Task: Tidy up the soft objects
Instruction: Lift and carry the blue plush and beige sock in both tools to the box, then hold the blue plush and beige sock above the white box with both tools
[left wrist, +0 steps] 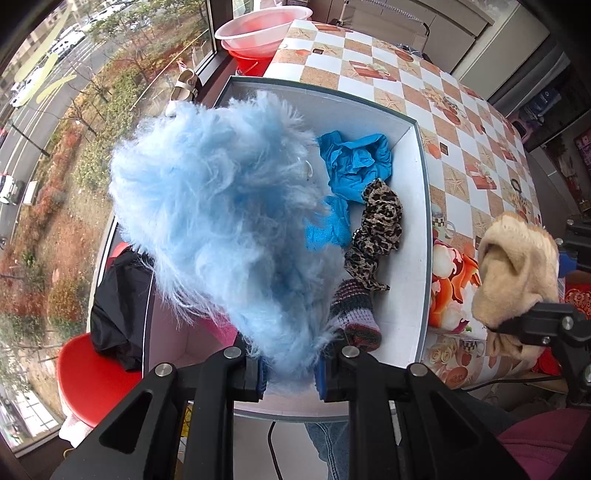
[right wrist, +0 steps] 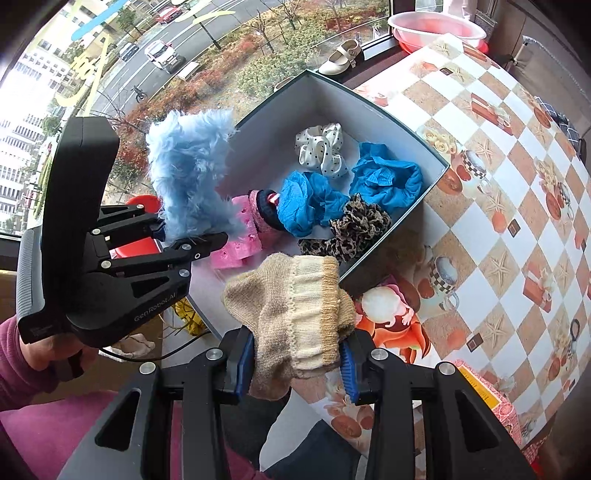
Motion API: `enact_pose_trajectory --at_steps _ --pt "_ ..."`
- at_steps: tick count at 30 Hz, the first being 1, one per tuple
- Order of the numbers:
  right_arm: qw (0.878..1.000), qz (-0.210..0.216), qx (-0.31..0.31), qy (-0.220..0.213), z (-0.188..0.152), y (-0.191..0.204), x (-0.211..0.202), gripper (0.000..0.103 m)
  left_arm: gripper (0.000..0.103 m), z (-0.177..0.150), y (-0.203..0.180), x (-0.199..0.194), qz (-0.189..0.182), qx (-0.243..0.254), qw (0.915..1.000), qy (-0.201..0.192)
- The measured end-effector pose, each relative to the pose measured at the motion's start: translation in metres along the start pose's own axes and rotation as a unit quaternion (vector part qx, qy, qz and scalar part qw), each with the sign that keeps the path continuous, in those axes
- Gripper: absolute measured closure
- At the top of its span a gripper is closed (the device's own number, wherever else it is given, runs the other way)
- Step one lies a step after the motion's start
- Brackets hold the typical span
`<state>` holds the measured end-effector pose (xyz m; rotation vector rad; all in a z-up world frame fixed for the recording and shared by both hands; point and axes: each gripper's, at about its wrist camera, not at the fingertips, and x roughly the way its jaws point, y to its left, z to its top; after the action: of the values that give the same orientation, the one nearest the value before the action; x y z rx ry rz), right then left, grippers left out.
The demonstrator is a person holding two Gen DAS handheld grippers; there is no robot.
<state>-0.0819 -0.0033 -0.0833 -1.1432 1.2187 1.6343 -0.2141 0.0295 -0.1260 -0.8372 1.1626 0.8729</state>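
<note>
My left gripper [left wrist: 290, 373] is shut on a fluffy light-blue fur piece [left wrist: 221, 206] and holds it above the left side of the white box [left wrist: 413, 258]. It also shows in the right wrist view [right wrist: 192, 236], with the fur [right wrist: 192, 173] over the box's left wall. My right gripper [right wrist: 297, 365] is shut on a beige knit sock [right wrist: 295, 314], held above the box's near right corner; the sock shows in the left wrist view [left wrist: 517, 273]. In the box [right wrist: 388, 110] lie blue cloths [right wrist: 388, 181], a leopard scrunchie [right wrist: 354, 225], a polka-dot bow [right wrist: 325, 147] and a pink item [right wrist: 240, 236].
The box sits on a table with a checked patterned cloth [right wrist: 498, 166]. A striped knit item [left wrist: 354, 314] lies in the box's near corner. A pink basin [left wrist: 262, 29] and a shoe [right wrist: 340, 55] stand by the window. A red stool [left wrist: 96, 376] with black cloth is at the left.
</note>
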Motion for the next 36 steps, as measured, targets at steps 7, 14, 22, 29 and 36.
enact_pose_trajectory --at_steps 7,14,22,29,36 --pt "1.0 0.001 -0.007 0.003 0.014 0.003 0.005 0.064 0.082 0.0 0.003 0.005 -0.001 -0.008 1.0 0.006" --pt "1.0 -0.002 -0.008 0.002 0.023 0.003 0.007 0.064 0.082 0.0 0.005 0.007 -0.001 -0.009 0.9999 0.007" --pt "1.0 -0.01 0.004 0.004 0.032 -0.002 0.013 0.064 0.082 0.002 0.004 0.009 0.005 -0.002 1.0 0.007" --pt "1.0 -0.012 0.005 0.002 0.045 -0.003 0.016 0.064 0.082 0.007 0.004 0.013 0.002 -0.004 0.9999 0.012" --pt "1.0 -0.012 0.011 0.0 0.052 -0.008 0.016 0.064 0.082 0.013 0.006 0.014 -0.002 -0.006 0.9999 0.014"
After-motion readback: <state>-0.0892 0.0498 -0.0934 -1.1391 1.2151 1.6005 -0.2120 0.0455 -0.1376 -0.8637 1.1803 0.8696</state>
